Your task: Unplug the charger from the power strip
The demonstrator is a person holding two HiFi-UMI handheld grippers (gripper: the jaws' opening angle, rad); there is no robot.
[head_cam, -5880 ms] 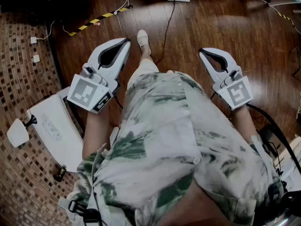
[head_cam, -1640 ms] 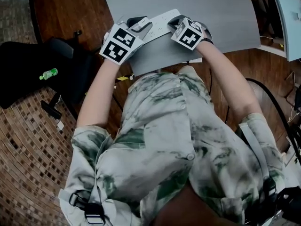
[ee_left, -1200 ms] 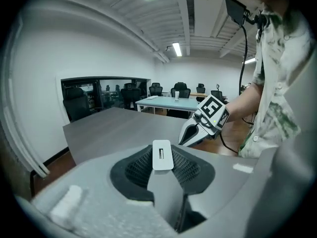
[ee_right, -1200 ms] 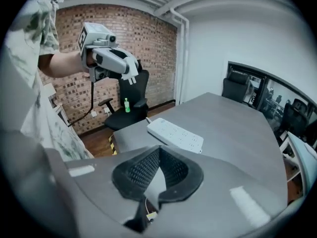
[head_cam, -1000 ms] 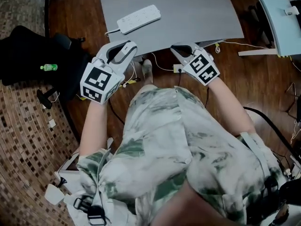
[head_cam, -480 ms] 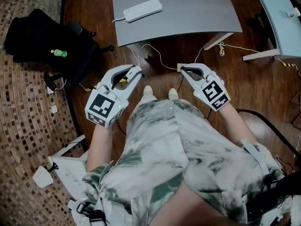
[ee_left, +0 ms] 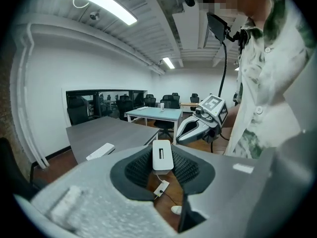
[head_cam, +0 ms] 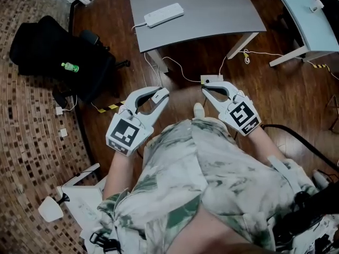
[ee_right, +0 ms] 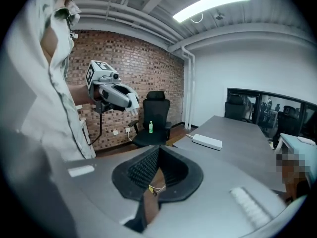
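A white power strip [head_cam: 164, 15] lies on the grey table [head_cam: 212, 9] at the top of the head view, with nothing plugged into it. It also shows in the left gripper view as the power strip [ee_left: 100, 151] and in the right gripper view as the power strip [ee_right: 207, 142]. My left gripper [head_cam: 160, 93] is held over the wooden floor, well back from the table, shut on a white charger [ee_left: 162, 155] with a dark slot in its face. My right gripper [head_cam: 205, 88] hovers beside it, jaws shut and empty; in its own view the right gripper [ee_right: 156, 155] has its ribbed pads meeting.
A black office chair [head_cam: 53, 46] with a green bottle [head_cam: 70, 66] on it stands left of the table. A white floor socket [head_cam: 212, 80] with cables lies just beyond my right gripper. A pale blue desk [head_cam: 307, 20] is at top right, and a white stand [head_cam: 69, 194] is at bottom left.
Both grippers have drawn back from the table edge toward the person. The table and power strip now sit farther off. The charger stays in the left jaws.
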